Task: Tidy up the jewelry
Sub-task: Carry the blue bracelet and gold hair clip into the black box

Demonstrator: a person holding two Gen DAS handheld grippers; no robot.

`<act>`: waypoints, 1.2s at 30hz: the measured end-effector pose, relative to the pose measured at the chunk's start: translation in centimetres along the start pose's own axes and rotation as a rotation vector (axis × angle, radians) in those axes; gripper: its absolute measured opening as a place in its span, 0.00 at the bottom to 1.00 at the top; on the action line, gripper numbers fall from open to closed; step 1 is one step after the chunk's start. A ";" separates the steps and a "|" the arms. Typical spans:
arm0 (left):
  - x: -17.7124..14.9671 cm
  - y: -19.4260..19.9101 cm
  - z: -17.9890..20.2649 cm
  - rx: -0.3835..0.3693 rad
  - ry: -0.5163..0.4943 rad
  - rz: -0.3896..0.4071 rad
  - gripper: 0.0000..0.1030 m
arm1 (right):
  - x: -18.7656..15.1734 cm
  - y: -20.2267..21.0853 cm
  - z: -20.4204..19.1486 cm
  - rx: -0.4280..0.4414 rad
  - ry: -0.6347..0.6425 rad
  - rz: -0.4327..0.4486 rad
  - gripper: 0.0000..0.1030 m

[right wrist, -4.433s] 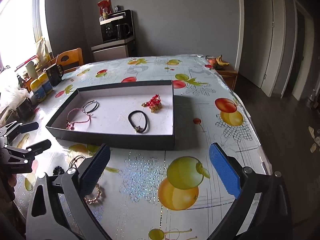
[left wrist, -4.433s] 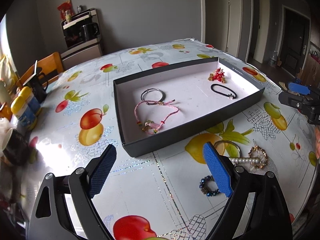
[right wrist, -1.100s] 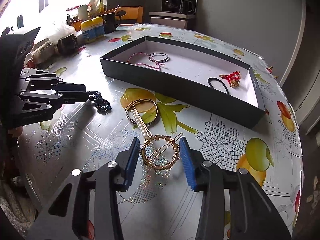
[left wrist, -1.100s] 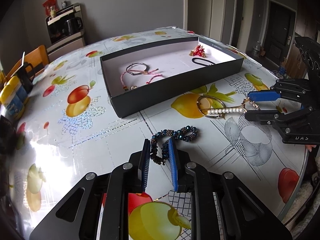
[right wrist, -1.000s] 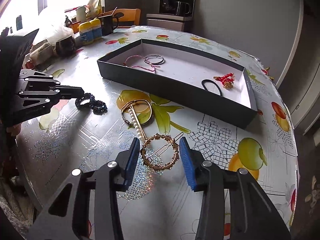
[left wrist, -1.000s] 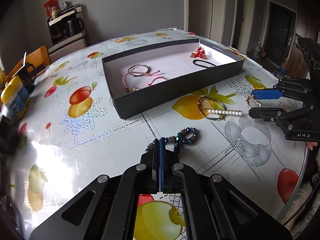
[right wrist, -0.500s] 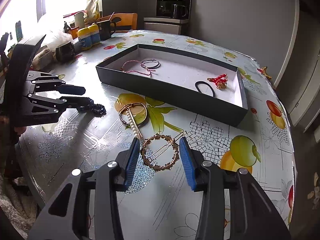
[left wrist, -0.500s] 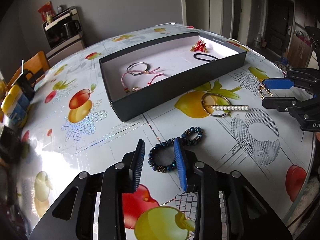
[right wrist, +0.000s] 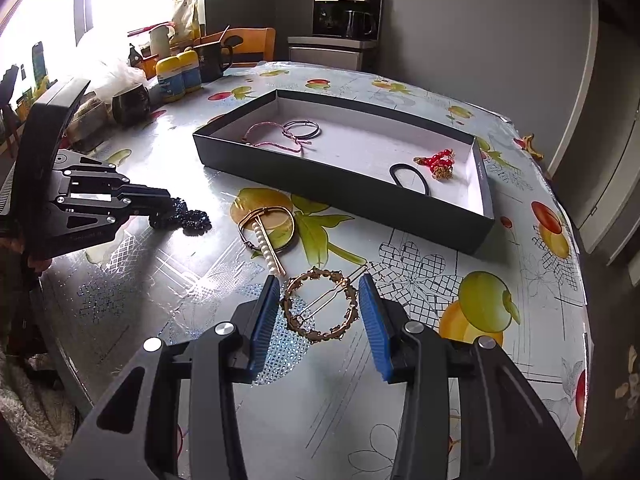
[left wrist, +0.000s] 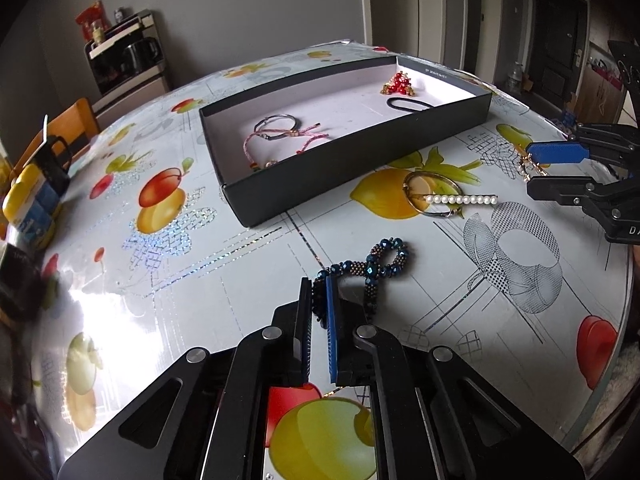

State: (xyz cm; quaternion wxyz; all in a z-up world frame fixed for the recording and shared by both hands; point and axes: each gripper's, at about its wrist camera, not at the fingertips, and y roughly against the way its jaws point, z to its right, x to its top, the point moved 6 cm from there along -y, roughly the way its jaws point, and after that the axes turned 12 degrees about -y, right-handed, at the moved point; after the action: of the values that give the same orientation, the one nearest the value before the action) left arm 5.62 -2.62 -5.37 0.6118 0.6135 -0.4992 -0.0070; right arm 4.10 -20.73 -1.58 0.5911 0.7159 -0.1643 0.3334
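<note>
We have the left gripper (left wrist: pixel 318 292) clamped on the beaded bracelet (left wrist: pixel 374 266), lower centre; right gripper (right wrist: pixel 320 300) apart around the gold ring clip (right wrist: pixel 320 306). Next: carry the bracelet to the box (left wrist: pixel 360 168).

Dark blue beaded bracelet (left wrist: pixel 372 266), twisted into a figure-eight, flat on tablecloth; gold ring-shaped hair clip (right wrist: pixel 320 306) flat nearby; black tray (left wrist: pixel 360 160) beyond.

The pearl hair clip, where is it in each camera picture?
Left wrist view: the pearl hair clip lies right of center, across a gold bangle, in front of the black box.
Right wrist view: the clip lies left of center.
Shared landmark: that black box, behind the clip in both.
</note>
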 end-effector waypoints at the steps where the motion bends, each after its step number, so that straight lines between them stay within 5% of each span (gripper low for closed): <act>1: 0.1 0.3 0.0 0.001 -0.003 0.007 0.07 | 0.1 0.0 0.0 -0.001 0.002 0.001 0.40; 11: 4.8 4.5 -1.6 0.031 -0.003 0.143 0.07 | 3.5 0.7 0.6 0.000 0.017 0.045 0.40; 20: 10.6 3.8 -3.7 0.043 -0.020 0.187 0.07 | 9.2 -0.9 2.5 -0.005 -0.011 0.084 0.40; 36: 20.2 -6.2 -4.3 0.006 0.017 0.147 0.07 | 14.1 -7.6 6.4 -0.090 -0.040 0.070 0.40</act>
State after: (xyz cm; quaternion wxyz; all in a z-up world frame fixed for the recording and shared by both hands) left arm 22.16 -13.46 3.20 0.6131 0.5770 -0.5378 0.0449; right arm 20.86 -22.75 1.81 0.6071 0.6889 -0.2158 0.3321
